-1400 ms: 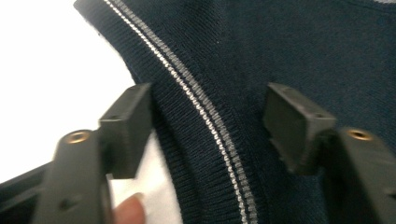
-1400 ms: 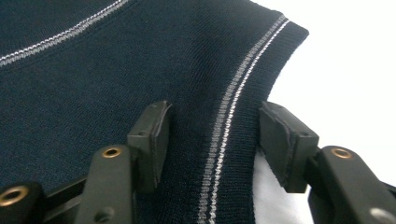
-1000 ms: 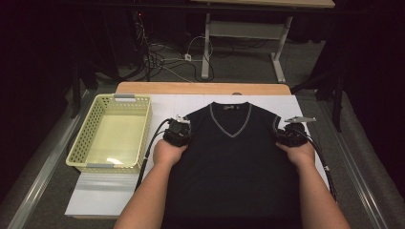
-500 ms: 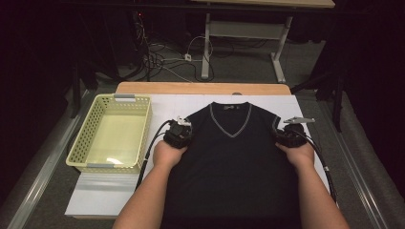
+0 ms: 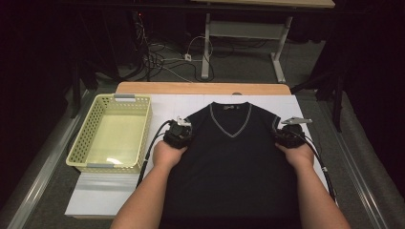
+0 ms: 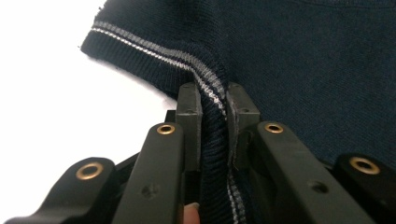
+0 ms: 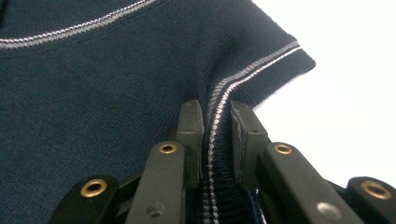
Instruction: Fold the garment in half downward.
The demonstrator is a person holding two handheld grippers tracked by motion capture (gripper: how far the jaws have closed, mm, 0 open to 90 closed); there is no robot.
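A dark navy knit vest (image 5: 234, 157) with a grey-trimmed V-neck lies flat on a white sheet (image 5: 157, 102), front up. My left gripper (image 5: 180, 131) sits at the vest's left armhole. In the left gripper view the left gripper (image 6: 214, 95) has its jaws shut on a pinched ridge of the striped armhole edge (image 6: 140, 46). My right gripper (image 5: 284, 133) sits at the opposite armhole. The right gripper (image 7: 217, 109) in its own view likewise clamps a raised fold of the striped trim (image 7: 261, 65). A forearm leads to each gripper from the bottom of the high view.
A pale yellow perforated basket (image 5: 79, 143) stands on the sheet left of the vest, with nothing in it. The wooden table edge (image 5: 200, 88) runs along the far side. Cables (image 5: 162, 57) and another table's legs (image 5: 277, 62) lie on the floor beyond.
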